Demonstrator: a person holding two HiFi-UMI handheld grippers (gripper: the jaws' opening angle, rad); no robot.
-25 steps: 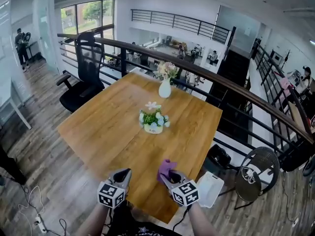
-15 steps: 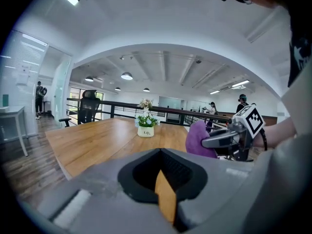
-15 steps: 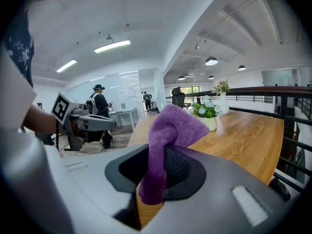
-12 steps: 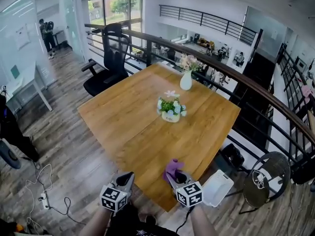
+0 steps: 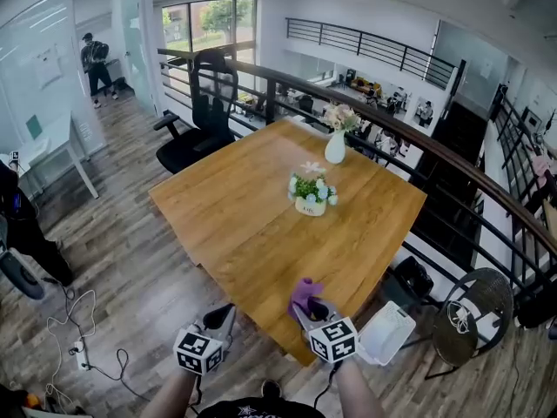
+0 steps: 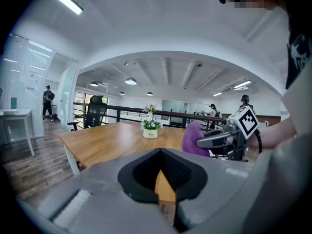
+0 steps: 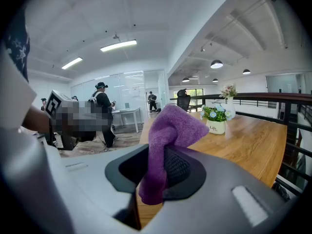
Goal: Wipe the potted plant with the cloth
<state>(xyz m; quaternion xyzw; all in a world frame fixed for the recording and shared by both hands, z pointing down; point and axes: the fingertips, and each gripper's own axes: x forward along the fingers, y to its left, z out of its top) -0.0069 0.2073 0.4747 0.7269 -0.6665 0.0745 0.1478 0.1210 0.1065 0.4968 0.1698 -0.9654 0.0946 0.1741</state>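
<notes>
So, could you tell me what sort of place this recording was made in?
Probably an open-plan office on an upper level: a wooden table with an office chair, a railing along the open edge, and a glass partition.

a wooden table (image 5: 244,225) stands beside a dark curved railing (image 5: 452,159). near its far edge is a white vase (image 5: 335,149) of pale flowers. a black office chair (image 5: 204,116) sits by the table's far left side, and a round black mesh chair (image 5: 461,316) stands to the right. a white container (image 5: 387,333) sits just beside the near corner. cables (image 5: 78,316) lie on the plank floor (image 5: 130,233). a person (image 5: 94,59) stands far off by a glass wall.
</notes>
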